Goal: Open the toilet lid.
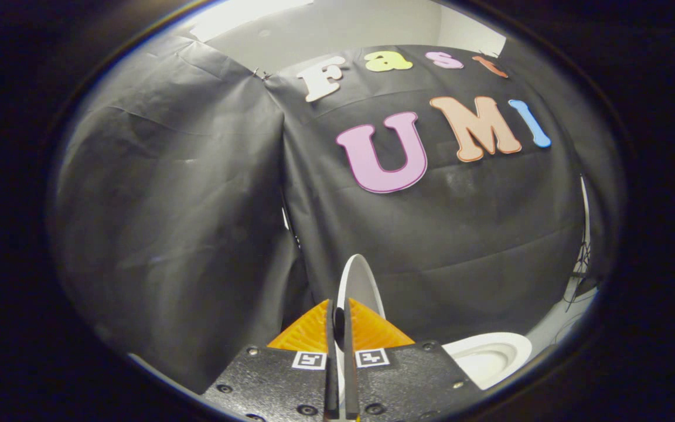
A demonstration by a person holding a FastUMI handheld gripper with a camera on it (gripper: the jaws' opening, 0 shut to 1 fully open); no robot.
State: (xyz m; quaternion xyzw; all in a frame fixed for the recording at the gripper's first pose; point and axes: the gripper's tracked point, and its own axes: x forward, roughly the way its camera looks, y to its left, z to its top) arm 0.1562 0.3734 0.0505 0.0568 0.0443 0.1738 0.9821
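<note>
Centrally, at the lower middle of the frame, one hand-held gripper (340, 328) pinches one toilet lid (361, 281) edge-on, both fingers pressed against its thin rim. One lid, one toilet bowl (490, 357), two fingers. Smooth, white and oval, the lid stands upright, its long axis running vertically and its rounded tip pointing up. Glossy and rounded, the bowl lies at lower right, before wrinkled black cloth (167, 223).

Staged booth, black cloth wall (185, 205), toilet bowl (490, 354)
</note>
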